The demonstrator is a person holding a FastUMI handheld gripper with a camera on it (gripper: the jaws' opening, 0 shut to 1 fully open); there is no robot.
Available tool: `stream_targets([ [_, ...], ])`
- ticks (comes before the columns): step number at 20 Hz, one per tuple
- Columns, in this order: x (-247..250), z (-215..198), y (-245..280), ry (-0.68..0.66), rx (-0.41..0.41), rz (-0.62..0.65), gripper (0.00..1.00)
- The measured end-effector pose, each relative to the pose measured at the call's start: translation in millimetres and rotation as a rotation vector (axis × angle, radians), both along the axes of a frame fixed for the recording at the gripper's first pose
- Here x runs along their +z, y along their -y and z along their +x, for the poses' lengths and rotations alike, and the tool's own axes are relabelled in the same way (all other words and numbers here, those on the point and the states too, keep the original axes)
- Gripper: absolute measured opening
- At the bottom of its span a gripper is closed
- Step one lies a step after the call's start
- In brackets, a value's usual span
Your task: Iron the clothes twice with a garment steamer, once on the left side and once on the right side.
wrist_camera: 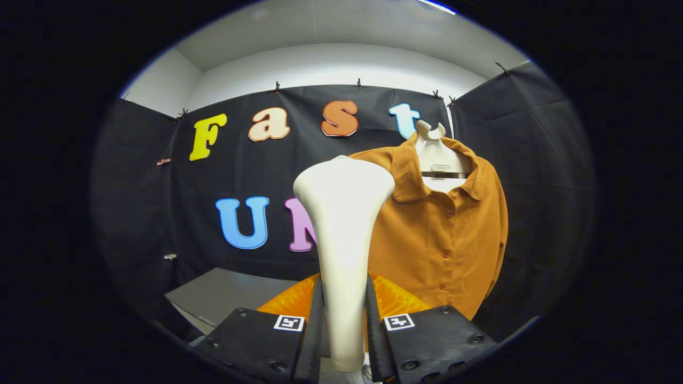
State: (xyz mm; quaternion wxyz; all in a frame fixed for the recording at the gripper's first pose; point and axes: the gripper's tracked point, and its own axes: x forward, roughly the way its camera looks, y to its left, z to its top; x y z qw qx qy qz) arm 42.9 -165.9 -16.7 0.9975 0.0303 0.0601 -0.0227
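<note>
Tongs [344, 325] pinch the garment steamer [343, 240] by its handle, one finger on each side; long axis upright, flared head at top. Beyond, right of the head: orange shirt [437, 240] on a hanger form [435, 154], buttoned front facing. Judgement: next stroke goes forward and right. Grey tabletop [224, 293] sits low and left.
</note>
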Motion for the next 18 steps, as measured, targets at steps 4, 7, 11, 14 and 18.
stream_targets([
  [4,11.3,-13.5,-50.1,0.010,0.023,0.030,0.39],
  [7,17.5,-18.8,-76.6,0.024,0.018,0.010,0.39],
  [11,26.2,-28.0,-107.2,0.047,0.028,-0.002,0.39],
  [14,31.9,-30.1,-119.1,0.068,0.035,-0.008,0.39],
  [18,33.9,-30.8,-121.9,0.070,0.032,-0.003,0.39],
])
